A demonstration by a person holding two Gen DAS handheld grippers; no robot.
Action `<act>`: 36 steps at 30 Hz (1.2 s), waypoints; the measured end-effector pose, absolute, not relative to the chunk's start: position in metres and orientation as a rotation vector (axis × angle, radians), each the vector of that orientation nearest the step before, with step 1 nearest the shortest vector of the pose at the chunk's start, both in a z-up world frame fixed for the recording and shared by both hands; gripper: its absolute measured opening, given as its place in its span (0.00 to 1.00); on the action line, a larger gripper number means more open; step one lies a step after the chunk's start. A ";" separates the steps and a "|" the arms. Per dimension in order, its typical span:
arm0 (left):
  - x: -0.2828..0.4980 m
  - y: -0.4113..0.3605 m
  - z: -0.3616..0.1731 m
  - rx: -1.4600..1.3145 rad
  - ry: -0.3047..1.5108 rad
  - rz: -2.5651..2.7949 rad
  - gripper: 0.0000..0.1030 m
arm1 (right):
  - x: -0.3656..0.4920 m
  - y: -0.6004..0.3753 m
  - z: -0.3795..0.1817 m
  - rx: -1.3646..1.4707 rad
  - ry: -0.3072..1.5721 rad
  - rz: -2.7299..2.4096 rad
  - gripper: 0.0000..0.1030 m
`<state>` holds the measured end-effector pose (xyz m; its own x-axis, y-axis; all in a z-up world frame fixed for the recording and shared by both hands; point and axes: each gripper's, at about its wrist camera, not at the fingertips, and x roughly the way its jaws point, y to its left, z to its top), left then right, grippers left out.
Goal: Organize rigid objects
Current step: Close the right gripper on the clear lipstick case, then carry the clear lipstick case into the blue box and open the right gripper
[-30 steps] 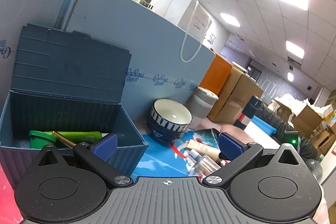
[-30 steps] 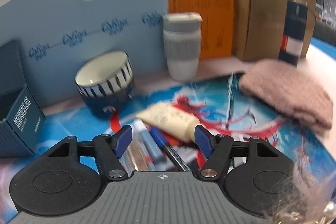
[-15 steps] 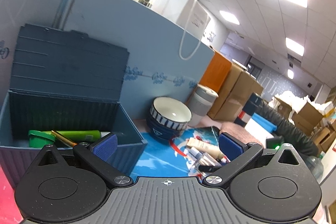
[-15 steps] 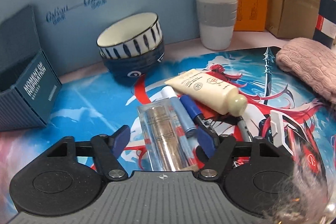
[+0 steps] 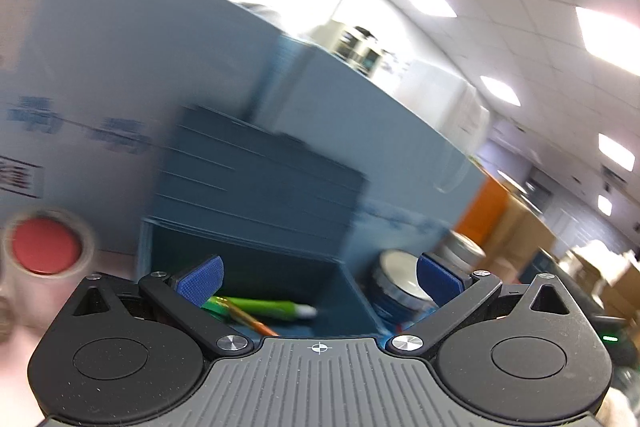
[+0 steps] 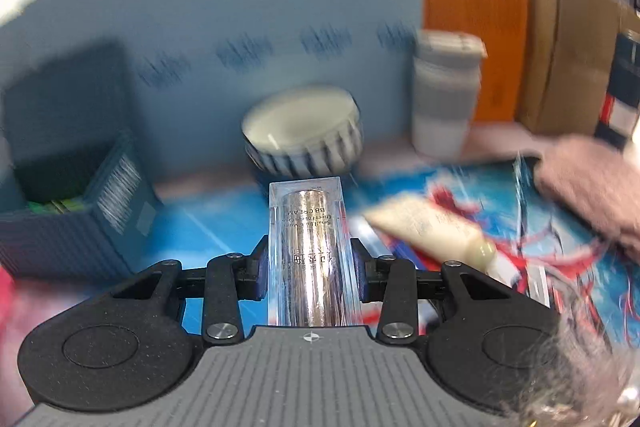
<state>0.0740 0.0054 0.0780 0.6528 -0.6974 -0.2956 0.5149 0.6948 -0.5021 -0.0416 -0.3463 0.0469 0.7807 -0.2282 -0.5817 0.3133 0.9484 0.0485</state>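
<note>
My right gripper [image 6: 309,261] is shut on a clear BB cream bottle with a silver core [image 6: 308,227] and holds it above the blue printed mat [image 6: 208,227]. A cream tube [image 6: 432,231] and pens lie on the mat to its right. The open dark blue box [image 6: 80,203] stands at the left, with green items inside. In the left wrist view my left gripper [image 5: 318,277] is open and empty in front of that box [image 5: 256,195], where a green tube [image 5: 264,307] and an orange pencil [image 5: 248,319] lie.
Stacked striped bowls [image 6: 304,139] and a grey lidded cup [image 6: 444,95] stand by the blue partition [image 6: 200,27]. A pink cloth [image 6: 588,179] lies at the right. Cardboard boxes [image 6: 568,47] stand behind. A red-capped jar [image 5: 44,247] is left of the box.
My right gripper has shut on the BB cream bottle and lifted it off the mat. My left gripper has swung left, so the box sits centred and the red-capped jar appears.
</note>
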 end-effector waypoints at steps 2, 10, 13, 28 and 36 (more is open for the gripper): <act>0.081 0.018 0.075 -0.433 0.505 -0.672 1.00 | -0.042 -0.332 0.063 0.155 0.540 -0.258 0.35; 0.096 0.046 0.068 -0.534 0.527 -0.640 1.00 | -0.012 -0.275 0.116 0.156 0.336 -0.096 0.35; 0.099 0.050 0.066 -0.548 0.533 -0.647 1.00 | 0.007 -0.250 0.121 0.115 0.286 -0.006 0.35; 0.108 0.073 0.060 -0.628 0.558 -0.649 1.00 | 0.085 -0.167 0.070 -0.183 0.343 0.343 0.35; 0.106 0.069 0.062 -0.617 0.558 -0.666 1.00 | 0.091 -0.160 0.052 -0.300 0.384 0.375 0.34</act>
